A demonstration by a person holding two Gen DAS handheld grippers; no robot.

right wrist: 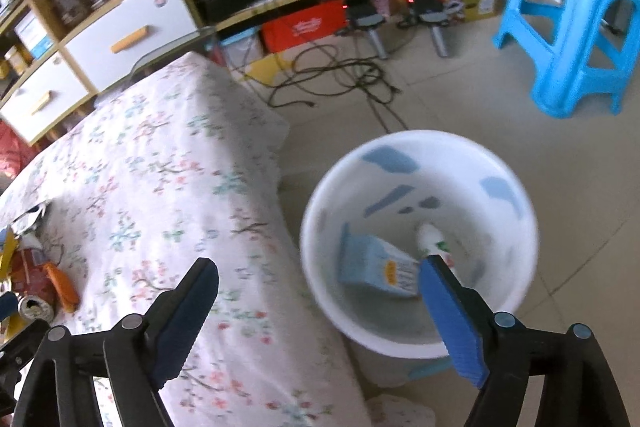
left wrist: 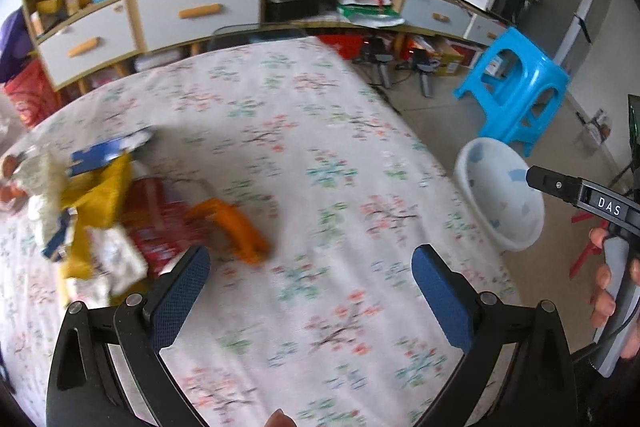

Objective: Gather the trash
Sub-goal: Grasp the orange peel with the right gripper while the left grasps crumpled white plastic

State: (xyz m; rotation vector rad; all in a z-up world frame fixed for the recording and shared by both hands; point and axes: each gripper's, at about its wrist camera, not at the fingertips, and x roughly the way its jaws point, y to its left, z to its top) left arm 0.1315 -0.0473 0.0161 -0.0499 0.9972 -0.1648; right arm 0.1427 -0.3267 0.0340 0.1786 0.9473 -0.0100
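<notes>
A heap of trash (left wrist: 96,211) lies at the left of the table with the floral cloth (left wrist: 320,155): yellow, blue and red wrappers, crumpled paper and an orange piece (left wrist: 236,227). My left gripper (left wrist: 312,267) is open and empty above the cloth, right of the heap. A white bin (right wrist: 420,239) stands on the floor beside the table and holds a light blue carton (right wrist: 376,263) and a small white item (right wrist: 430,239). My right gripper (right wrist: 316,279) is open and empty above the bin's left rim. The bin also shows in the left wrist view (left wrist: 500,195).
A blue plastic stool (right wrist: 572,7) stands on the tiled floor beyond the bin. Cables (right wrist: 340,75) lie on the floor by the low cabinet (left wrist: 192,11) with drawers. A crushed can (right wrist: 36,307) lies at the heap's edge.
</notes>
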